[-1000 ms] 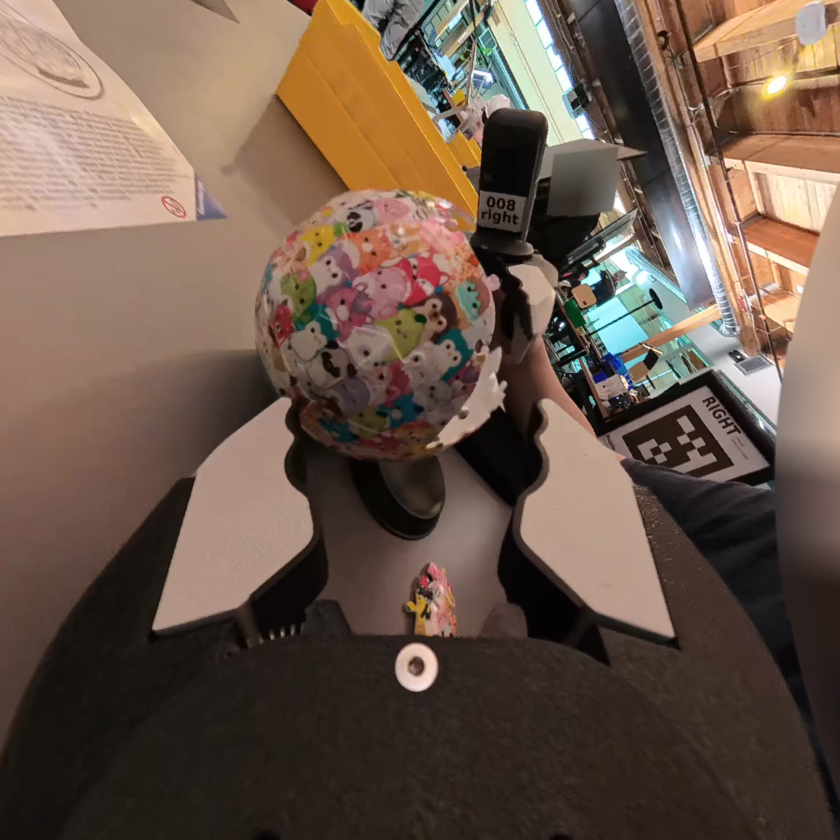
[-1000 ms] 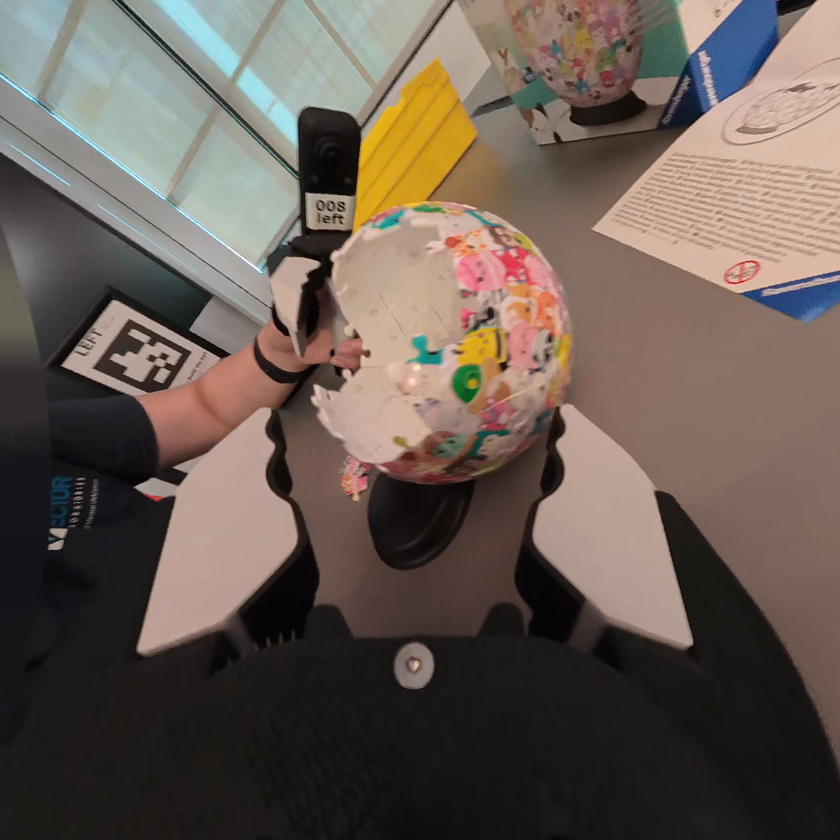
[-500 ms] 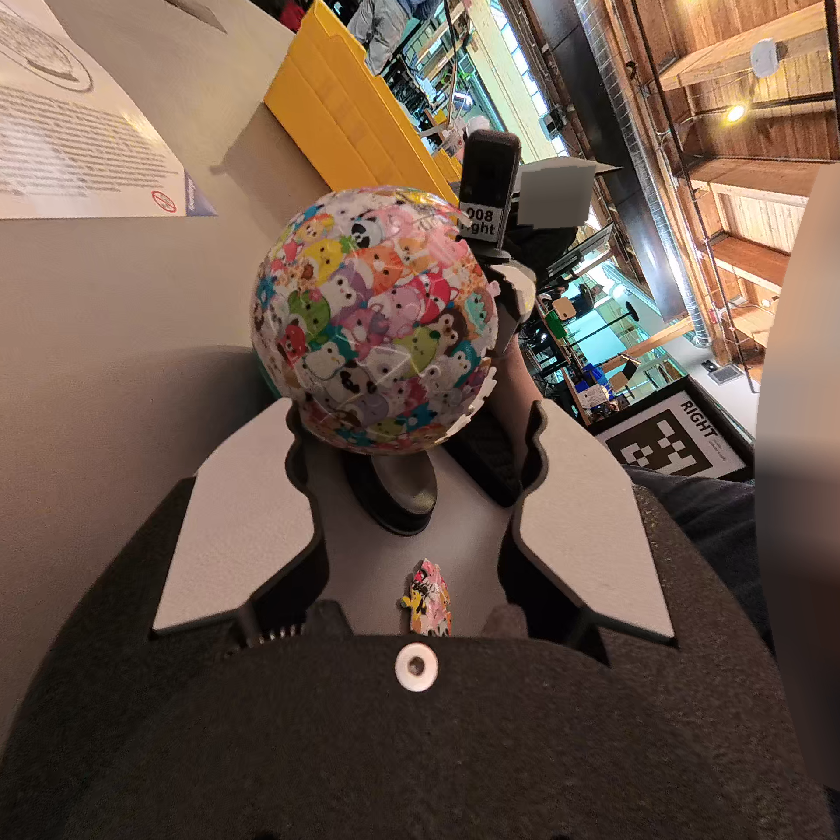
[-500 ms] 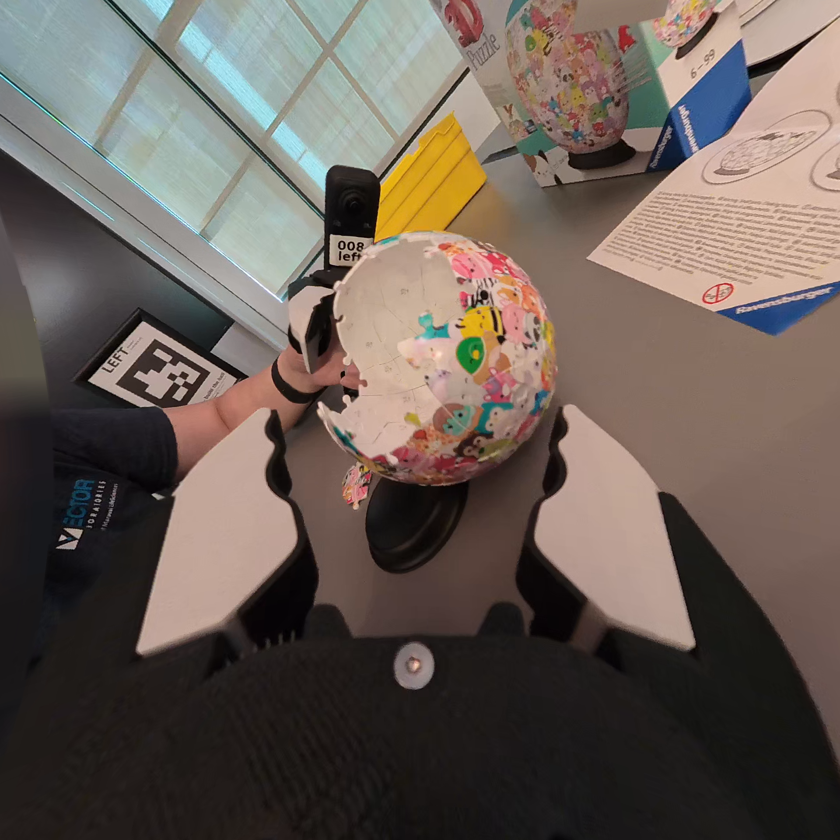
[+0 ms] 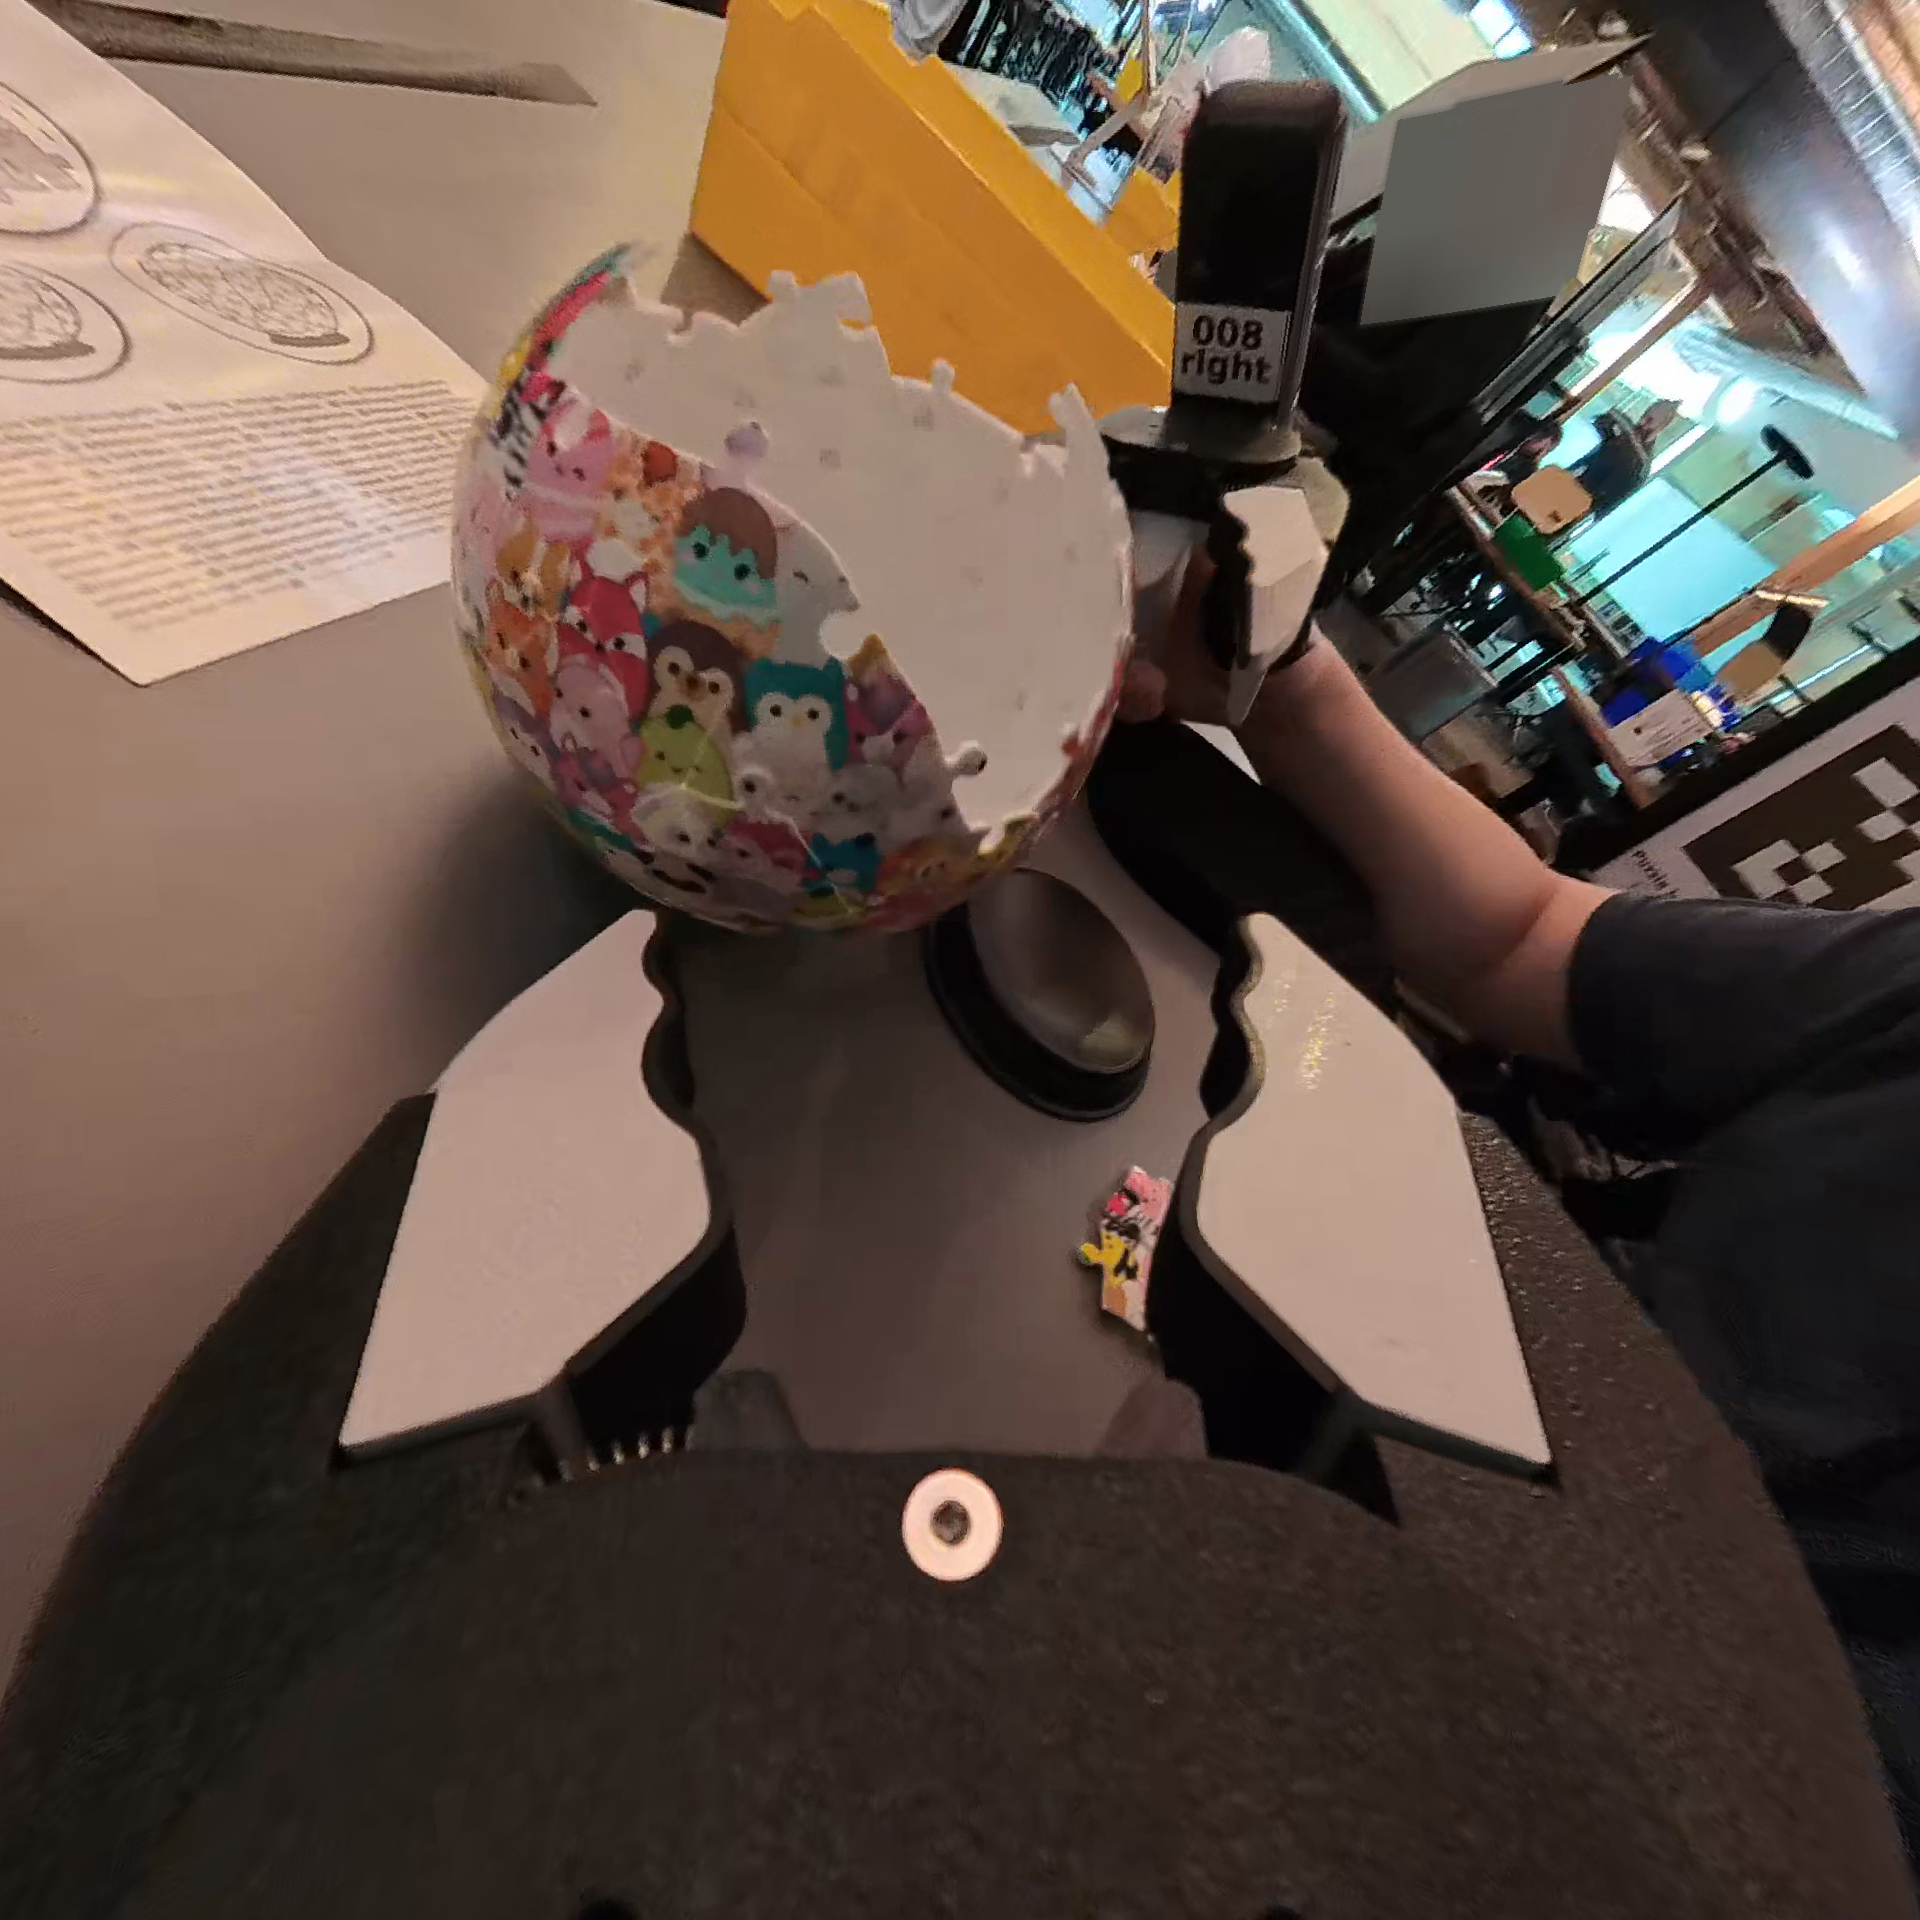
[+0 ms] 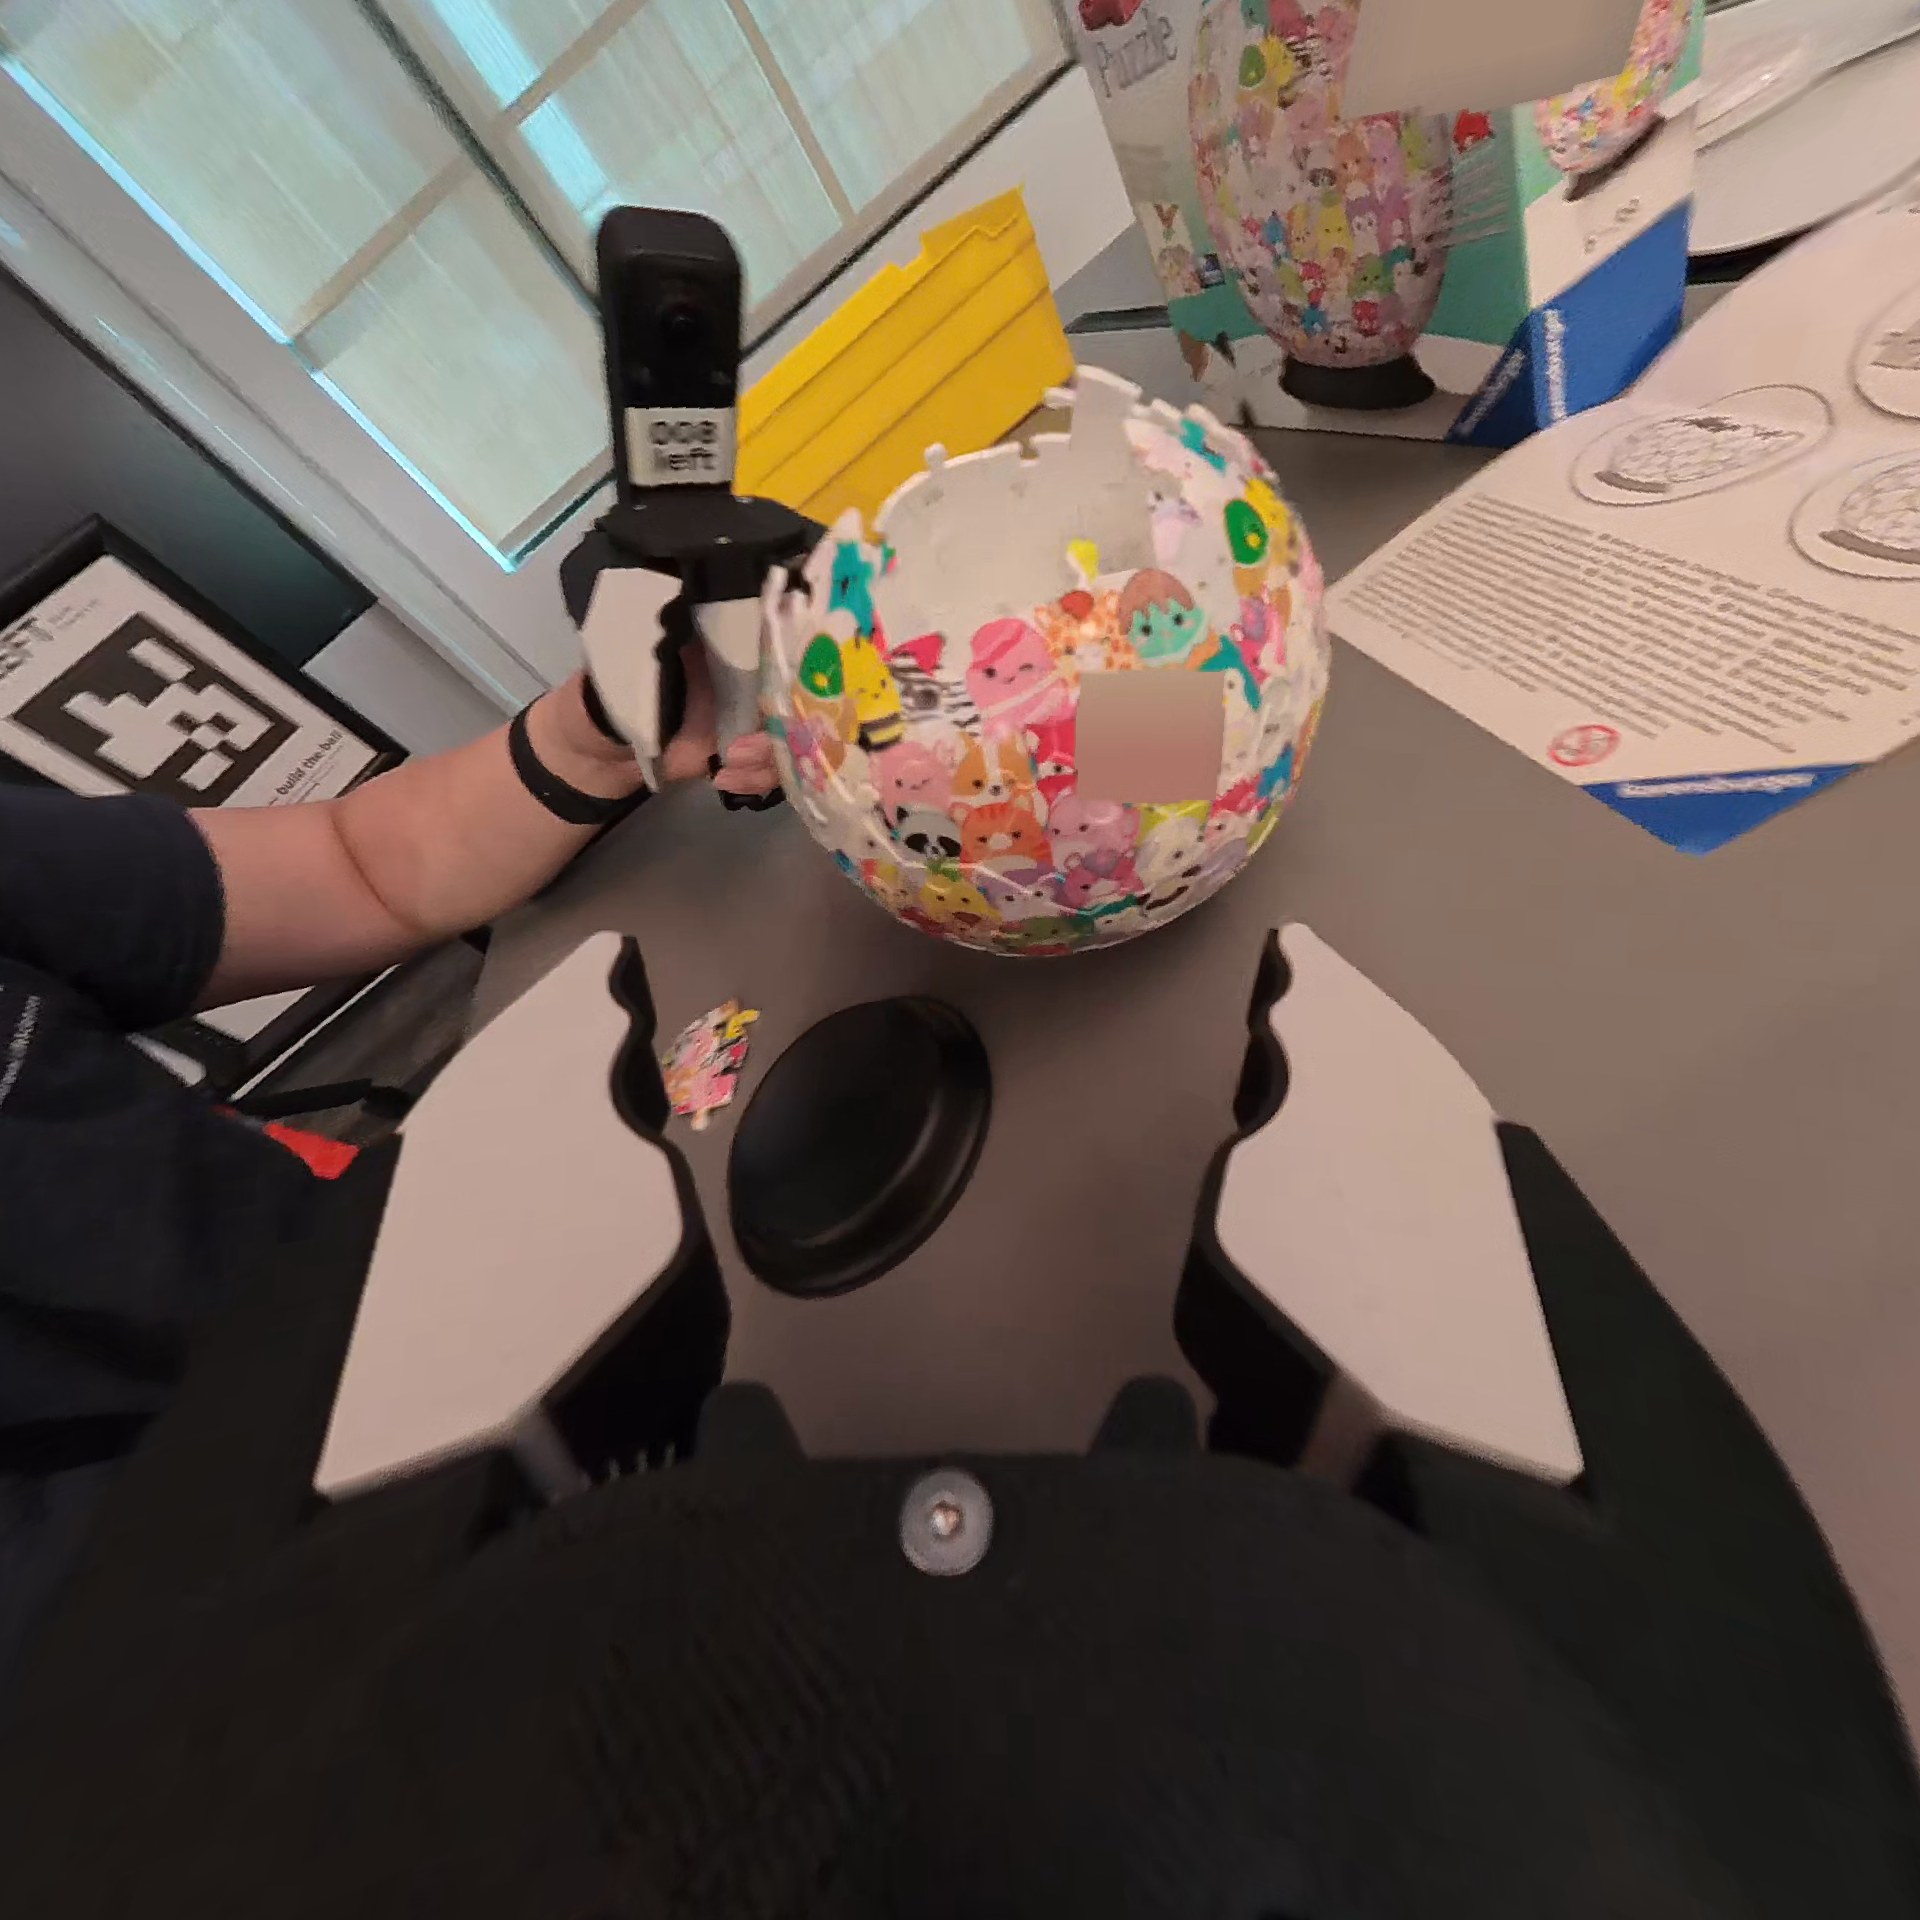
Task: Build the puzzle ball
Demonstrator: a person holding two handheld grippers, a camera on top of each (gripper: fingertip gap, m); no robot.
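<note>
The colourful puzzle ball [image 5: 686, 675] is a partly built shell with a jagged open rim that faces up. In the right wrist view the ball [image 6: 1049, 748] rests on the grey table just beyond its black stand [image 6: 857, 1143], not on it. My left gripper [image 5: 951, 935] is open and empty, with its tips just short of the ball. My right gripper [image 6: 951, 940] is open and empty on the opposite side. The hands holding the grippers touch the ball's sides with bare fingers. A small cluster of joined puzzle pieces [image 5: 1127, 1247] lies on the table beside the stand [image 5: 1049, 997].
A printed instruction sheet [image 6: 1621, 623] lies to the right of the ball. The puzzle box [image 6: 1403, 208] stands behind it. A yellow bin [image 6: 914, 353] sits at the table's far edge. A framed marker card [image 6: 135, 686] stands at the left.
The ball has come off the stand onto the table beyond it and has turned so its opening faces up. Both grippers stay open.
</note>
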